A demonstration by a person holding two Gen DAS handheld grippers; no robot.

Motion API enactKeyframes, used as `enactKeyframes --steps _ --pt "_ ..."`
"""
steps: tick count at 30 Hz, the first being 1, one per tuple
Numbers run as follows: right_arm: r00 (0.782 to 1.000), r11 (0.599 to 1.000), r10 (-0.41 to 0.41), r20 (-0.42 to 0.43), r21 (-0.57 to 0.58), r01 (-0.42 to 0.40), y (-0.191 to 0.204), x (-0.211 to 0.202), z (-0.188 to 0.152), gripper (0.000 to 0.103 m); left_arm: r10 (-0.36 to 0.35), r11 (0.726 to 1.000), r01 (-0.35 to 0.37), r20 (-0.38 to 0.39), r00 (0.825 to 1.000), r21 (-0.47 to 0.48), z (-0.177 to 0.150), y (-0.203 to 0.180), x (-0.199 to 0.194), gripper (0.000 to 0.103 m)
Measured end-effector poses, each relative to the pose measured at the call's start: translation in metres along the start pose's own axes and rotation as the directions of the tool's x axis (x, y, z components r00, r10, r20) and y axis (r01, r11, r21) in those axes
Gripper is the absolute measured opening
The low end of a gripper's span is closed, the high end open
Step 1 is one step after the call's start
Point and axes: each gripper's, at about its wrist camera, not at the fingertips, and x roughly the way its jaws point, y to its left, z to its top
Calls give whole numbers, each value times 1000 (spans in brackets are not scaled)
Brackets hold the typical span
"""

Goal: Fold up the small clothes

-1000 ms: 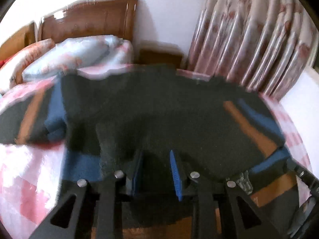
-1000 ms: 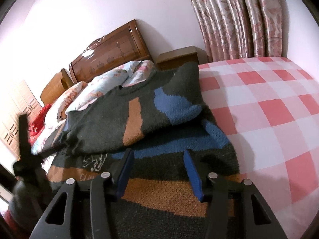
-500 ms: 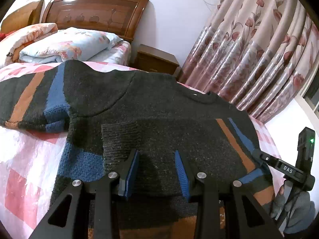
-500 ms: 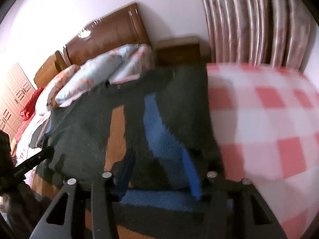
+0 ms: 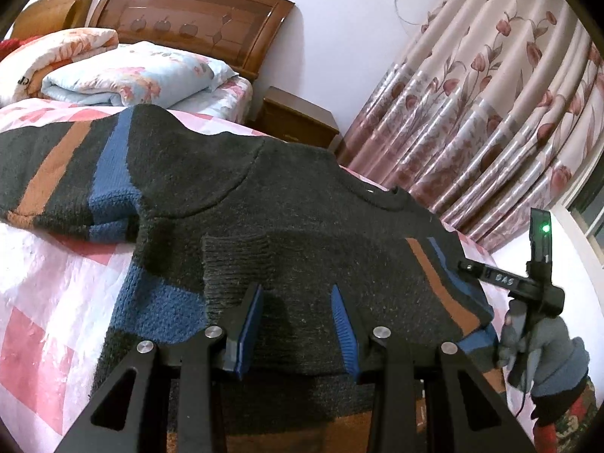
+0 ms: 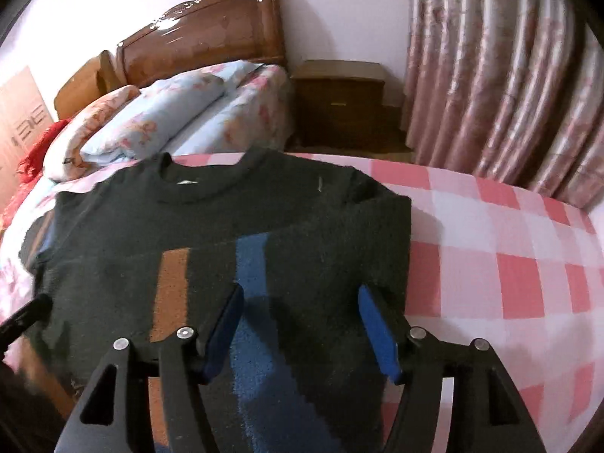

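Note:
A dark knit sweater with orange and blue stripes lies flat on the pink checked bed sheet. One sleeve is folded across its body, with the ribbed cuff near the middle. My left gripper hovers open just over the lower body, with nothing between its blue pads. In the right wrist view the sweater shows its collar at the far end. My right gripper stands wide open over the blue stripe, holding nothing. It also shows at the sweater's right edge as the right gripper in a gloved hand.
Folded floral quilts lie at the bed's head below a wooden headboard. A wooden nightstand stands beside the bed, with flowered curtains to its right. Bare checked sheet stretches to the sweater's right.
The right gripper swept sideways over the sweater, and its view now faces the collar instead of the folded sleeve. The left view rolled and steadied; the sweater lies flat.

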Motion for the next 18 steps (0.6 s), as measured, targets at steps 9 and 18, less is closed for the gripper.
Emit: enactKeyframes --steps 9,18 --pt "995 994 103 0 -42 -103 -29 23 33 103 -19 1000 19 -13 1000 1 1 -1 2 39" --pt "998 995 69 -15 -71 -70 -31 38 53 103 -23 1000 23 -13 1000 -1 0 -2 4 39"
